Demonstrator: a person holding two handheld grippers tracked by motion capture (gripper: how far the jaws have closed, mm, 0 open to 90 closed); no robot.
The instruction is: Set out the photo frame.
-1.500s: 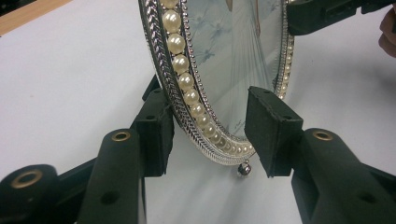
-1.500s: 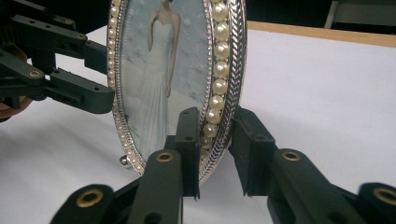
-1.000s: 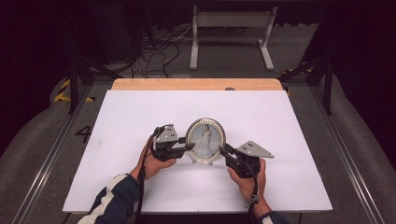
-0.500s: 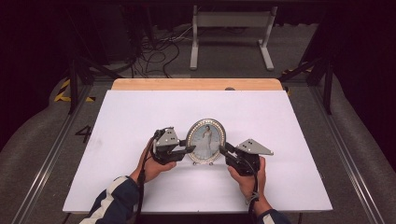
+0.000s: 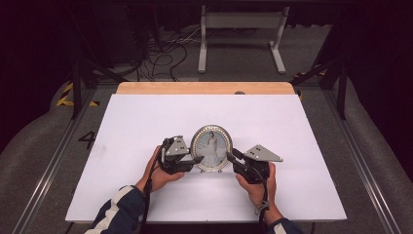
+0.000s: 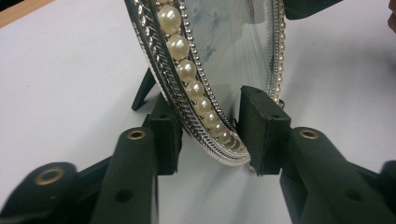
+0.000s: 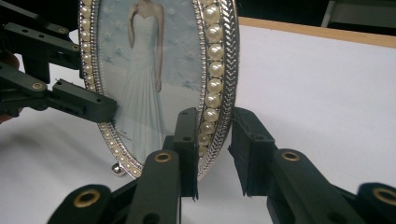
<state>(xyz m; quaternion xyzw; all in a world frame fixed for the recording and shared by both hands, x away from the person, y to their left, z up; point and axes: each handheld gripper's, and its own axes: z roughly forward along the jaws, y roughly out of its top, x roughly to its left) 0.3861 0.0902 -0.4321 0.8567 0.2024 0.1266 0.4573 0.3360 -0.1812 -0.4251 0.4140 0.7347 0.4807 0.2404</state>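
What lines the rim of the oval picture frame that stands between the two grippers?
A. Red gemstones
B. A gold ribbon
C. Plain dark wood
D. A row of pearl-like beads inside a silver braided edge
D: the left gripper view shows the picture frame edged with round pearl-like beads beside a ridged silver border, and the right gripper view shows the same beads down its side.

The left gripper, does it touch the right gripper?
Apart: in the high view the left gripper and right gripper sit at opposite sides of the photo frame.
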